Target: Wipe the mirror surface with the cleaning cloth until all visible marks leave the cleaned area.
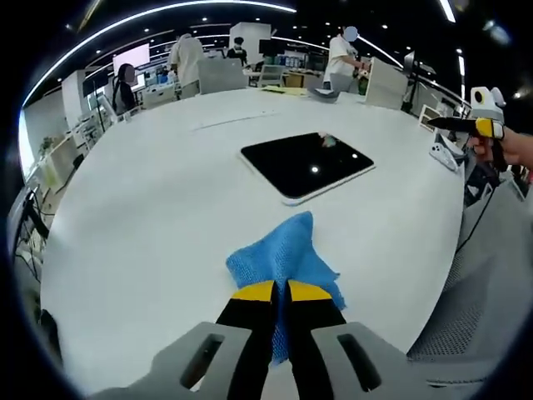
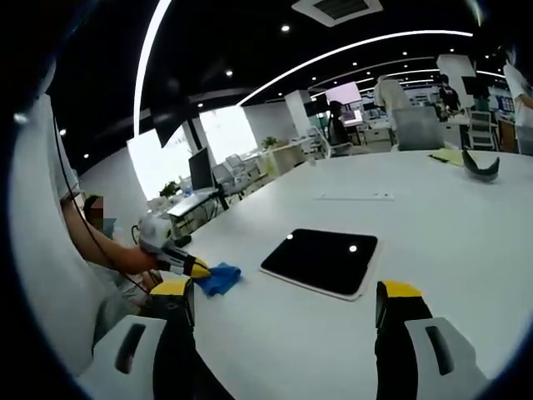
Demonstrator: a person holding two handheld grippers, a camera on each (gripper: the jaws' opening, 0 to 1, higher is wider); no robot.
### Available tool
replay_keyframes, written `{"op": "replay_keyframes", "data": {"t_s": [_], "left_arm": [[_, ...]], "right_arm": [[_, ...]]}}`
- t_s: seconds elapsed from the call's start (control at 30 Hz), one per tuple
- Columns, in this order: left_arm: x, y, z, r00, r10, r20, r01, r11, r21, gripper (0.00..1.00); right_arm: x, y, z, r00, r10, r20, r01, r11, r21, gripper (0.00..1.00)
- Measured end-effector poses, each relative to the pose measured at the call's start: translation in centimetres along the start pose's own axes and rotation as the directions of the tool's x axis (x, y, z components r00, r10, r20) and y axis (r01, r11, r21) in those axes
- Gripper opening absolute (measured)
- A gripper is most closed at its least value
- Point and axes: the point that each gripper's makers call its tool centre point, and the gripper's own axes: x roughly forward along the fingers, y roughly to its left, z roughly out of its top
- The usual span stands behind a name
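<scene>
Our left tool [image 1: 280, 293] has its yellow-tipped jaws pressed together on the near edge of the blue cleaning cloth [image 1: 281, 252], which lies bunched on the white bench [image 1: 150, 225]; our right tool [image 2: 287, 300] hangs with its jaws spread wide and nothing between them. Beyond the cloth, towards the far right in the left gripper view, the mirror [image 1: 306, 162] lies flat on the bench, dark, throwing back ceiling lights, with a small smudge-like mark near its far corner. The cloth and the mirror are apart, so we judge that the wiping has yet to start. To do it well, we should carry the cloth over, lay a broad fold flat on the glass, and sweep in overlapping passes, starting at that mark. The right tool could steady the mirror's rim against sliding. We can read no brand, label or writing on anything.
</scene>
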Motion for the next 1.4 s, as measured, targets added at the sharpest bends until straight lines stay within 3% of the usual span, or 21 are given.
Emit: {"op": "replay_keyframes", "data": {"t_s": [0.47,0.53,0.9,1.1,1.23,1.4], "left_arm": [[0.9,0.2,-1.7,1.000,-0.001,-0.013,0.001,1.000,-0.010,0.02],[1.0,0.2,-1.7,1.000,0.004,0.001,-0.004,1.000,0.028,0.02],[0.8,0.2,-1.4,1.000,0.004,0.013,-0.004,1.000,-0.002,0.03],[0.2,-0.2,-0.2,0.999,-0.011,0.047,0.010,1.000,0.013,0.06],[-0.7,-0.9,0.9,0.997,-0.030,0.076,0.026,0.998,0.057,0.15],[-2.4,-1.5,3.4,0.986,-0.047,0.161,0.039,0.998,0.054,0.23]], "right_arm": [[0.3,0.1,0.1,1.000,0.002,-0.018,-0.002,1.000,-0.005,0.89],[0.3,0.2,0.1,1.000,0.005,-0.023,-0.005,1.000,-0.007,0.89],[0.3,0.3,0.0,1.000,0.004,-0.027,-0.005,1.000,-0.012,0.89],[0.3,0.2,-0.1,1.000,0.004,-0.023,-0.005,1.000,-0.010,0.89],[0.4,0.3,0.0,1.000,0.007,-0.018,-0.007,1.000,-0.010,0.89],[0.3,0.3,0.2,1.000,0.011,-0.007,-0.011,1.000,-0.009,0.89]]}}
